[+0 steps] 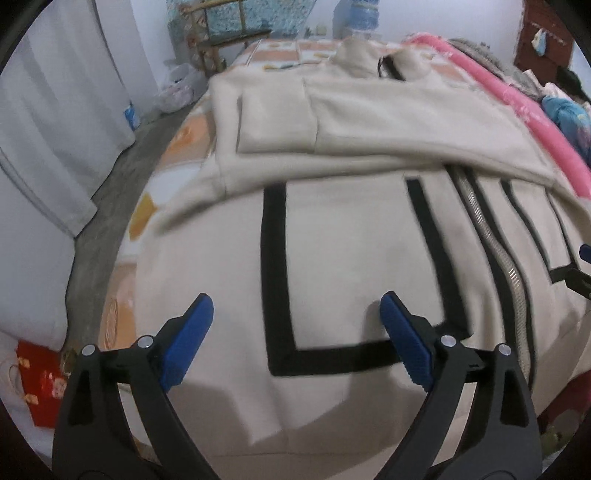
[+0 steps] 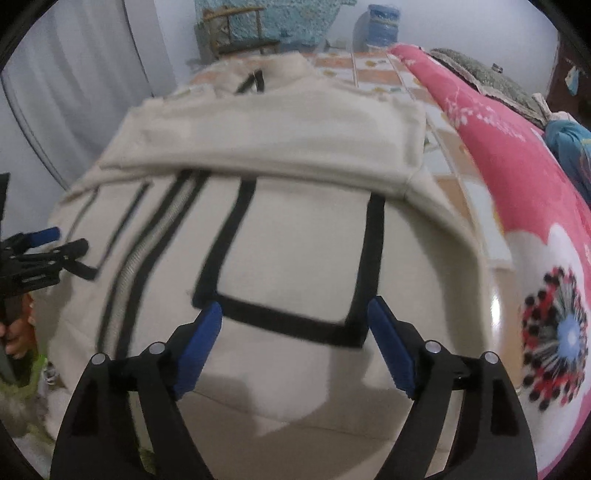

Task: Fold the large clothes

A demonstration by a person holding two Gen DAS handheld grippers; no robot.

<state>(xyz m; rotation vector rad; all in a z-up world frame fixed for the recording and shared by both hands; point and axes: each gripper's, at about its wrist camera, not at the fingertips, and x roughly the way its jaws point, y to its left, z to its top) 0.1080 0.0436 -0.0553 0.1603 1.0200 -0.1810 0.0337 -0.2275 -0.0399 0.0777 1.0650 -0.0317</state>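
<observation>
A large beige zip jacket with black rectangular trim and a silver zipper lies flat on the bed, both sleeves folded across its upper part. It also shows in the right wrist view. My left gripper is open and empty, just above the jacket's lower left panel. My right gripper is open and empty, just above the lower right panel's black rectangle. The right gripper's tip shows at the left view's right edge; the left gripper shows at the right view's left edge.
The bed has an orange and white checked sheet. A pink floral blanket lies along the jacket's right side. A white curtain, a wooden chair and a blue water bottle stand beyond the bed.
</observation>
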